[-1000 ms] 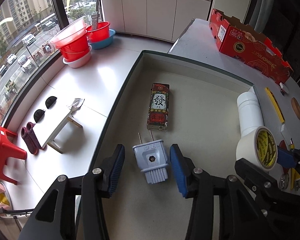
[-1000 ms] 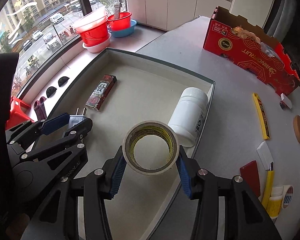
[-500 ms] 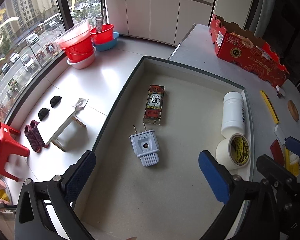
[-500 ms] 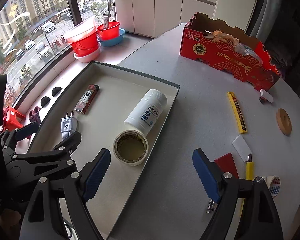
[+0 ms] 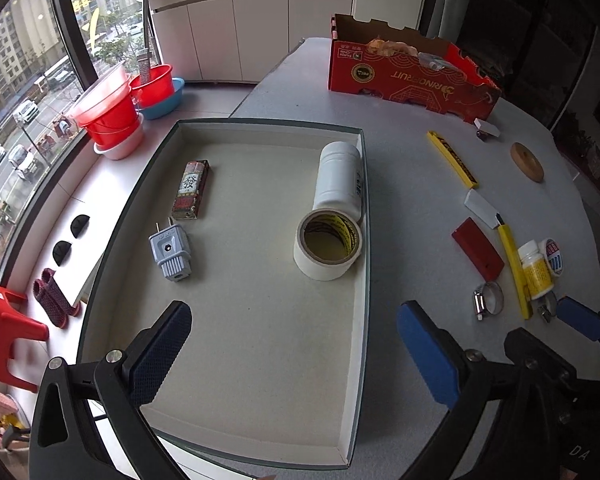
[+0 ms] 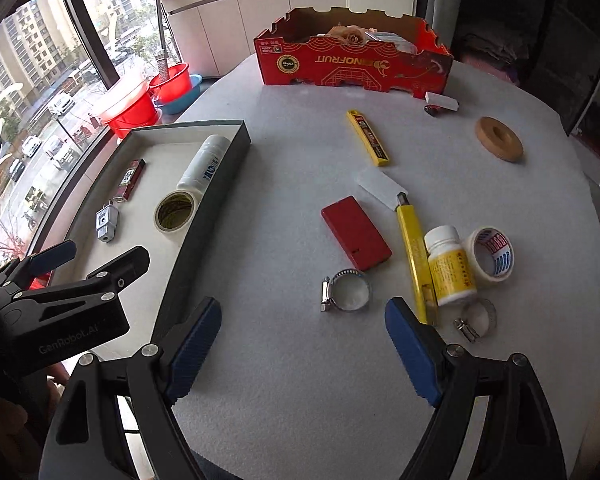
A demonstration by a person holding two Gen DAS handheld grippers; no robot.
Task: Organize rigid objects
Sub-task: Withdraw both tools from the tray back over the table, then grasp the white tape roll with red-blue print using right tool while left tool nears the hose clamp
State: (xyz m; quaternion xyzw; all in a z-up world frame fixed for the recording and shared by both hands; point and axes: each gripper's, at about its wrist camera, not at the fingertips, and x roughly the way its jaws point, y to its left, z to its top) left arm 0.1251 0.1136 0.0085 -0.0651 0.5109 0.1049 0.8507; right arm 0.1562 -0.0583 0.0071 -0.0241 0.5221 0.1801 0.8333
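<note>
On the red cardboard carton at the top of the right wrist view, gold lettering is seen upside down and is only partly legible, ending in "FRUIT". The word "GenRobot.AI" is printed on the black body of the left gripper at the lower left of that view. A large Chinese character is shown on the dark red oblong packet lying in the shallow white-lined grey tray.

In the left wrist view the left gripper is held above the near end of the tray, angled steeply down, its blue pads spread to their widest with nothing between them. The right gripper is held over the grey table, also tilted down, its jaws parted wide and empty.

In the tray, the grey two-pin plug lies left of centre, and the cream tape roll rests against the lying white plastic bottle at the right wall. Just beyond the right gripper a metal hose clamp lies on the table.
</note>
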